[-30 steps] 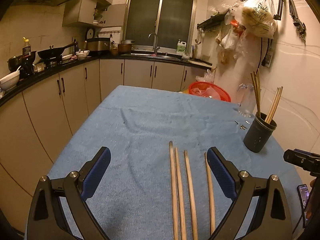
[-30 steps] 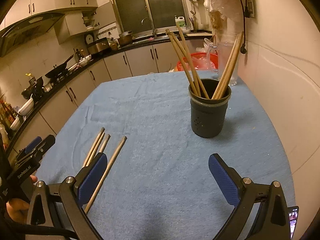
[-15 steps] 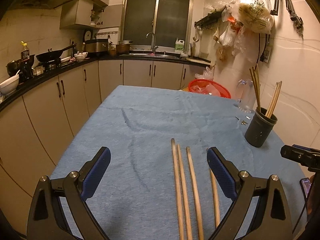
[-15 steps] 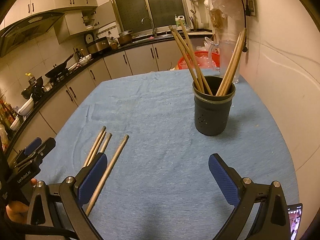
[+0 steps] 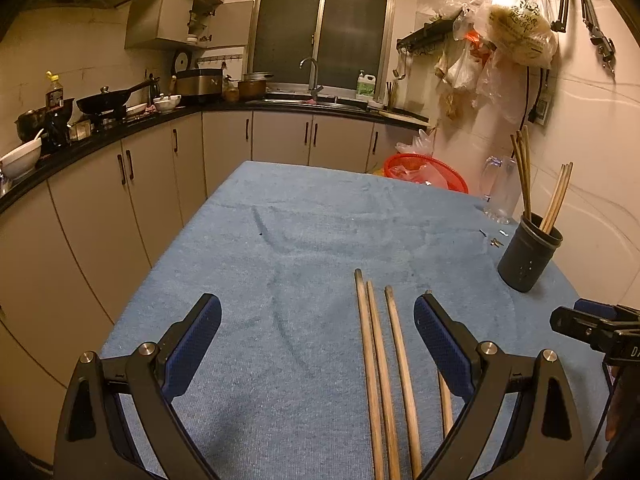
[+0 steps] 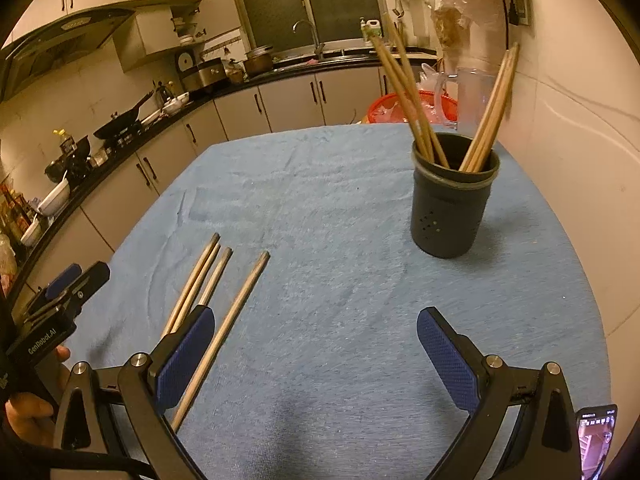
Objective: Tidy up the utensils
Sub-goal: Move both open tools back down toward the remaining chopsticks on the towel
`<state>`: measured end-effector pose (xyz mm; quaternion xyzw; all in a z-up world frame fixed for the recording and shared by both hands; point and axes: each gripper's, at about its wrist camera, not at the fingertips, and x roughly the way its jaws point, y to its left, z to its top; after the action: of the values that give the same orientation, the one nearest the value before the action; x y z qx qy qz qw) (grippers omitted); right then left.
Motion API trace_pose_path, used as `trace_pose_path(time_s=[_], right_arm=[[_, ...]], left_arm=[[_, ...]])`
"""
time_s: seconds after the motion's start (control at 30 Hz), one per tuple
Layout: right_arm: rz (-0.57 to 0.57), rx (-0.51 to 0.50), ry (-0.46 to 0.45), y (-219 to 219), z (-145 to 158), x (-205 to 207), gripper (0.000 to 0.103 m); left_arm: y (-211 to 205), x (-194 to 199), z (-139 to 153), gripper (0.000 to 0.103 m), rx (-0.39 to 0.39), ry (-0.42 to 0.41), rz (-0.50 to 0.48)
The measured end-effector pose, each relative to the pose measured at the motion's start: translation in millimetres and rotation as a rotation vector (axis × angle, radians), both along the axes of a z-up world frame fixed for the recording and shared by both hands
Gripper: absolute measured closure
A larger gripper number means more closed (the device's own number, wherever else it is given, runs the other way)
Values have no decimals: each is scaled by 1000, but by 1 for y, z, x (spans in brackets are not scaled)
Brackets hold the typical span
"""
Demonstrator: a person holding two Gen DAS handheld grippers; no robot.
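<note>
Several wooden chopsticks (image 5: 380,364) lie side by side on the blue table cloth (image 5: 280,240), three between my left gripper's open fingers and one partly hidden behind its right finger (image 5: 440,344). My left gripper (image 5: 318,340) is open and empty above them. A dark utensil cup (image 6: 450,204) holding several chopsticks stands at the table's right; it also shows in the left wrist view (image 5: 528,258). My right gripper (image 6: 316,352) is open and empty, short of the cup, with the loose chopsticks (image 6: 224,300) by its left finger.
A glass mug (image 5: 498,190) and a red basket (image 5: 426,172) stand at the far right of the table, with small metal bits (image 5: 496,240) near the cup. A wall runs along the right. Kitchen counters with pans and bowls line the left and back.
Both grippers have drifted a little. The cup has shifted right in the right wrist view, and the loose chopsticks sit slightly further right in the left wrist view. Both stay open.
</note>
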<state>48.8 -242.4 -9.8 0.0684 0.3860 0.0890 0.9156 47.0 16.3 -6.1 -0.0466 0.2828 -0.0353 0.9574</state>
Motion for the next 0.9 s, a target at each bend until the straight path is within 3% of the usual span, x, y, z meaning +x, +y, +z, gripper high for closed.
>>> trace_pose_path(time_s=[0.6, 0.9], right_arm=[[34, -25, 19, 18, -3, 15, 0], [50, -41, 36, 24, -6, 24, 5]], left_arm=[[11, 18, -5, 7, 4, 20, 2], [4, 57, -23, 7, 55, 126, -47]])
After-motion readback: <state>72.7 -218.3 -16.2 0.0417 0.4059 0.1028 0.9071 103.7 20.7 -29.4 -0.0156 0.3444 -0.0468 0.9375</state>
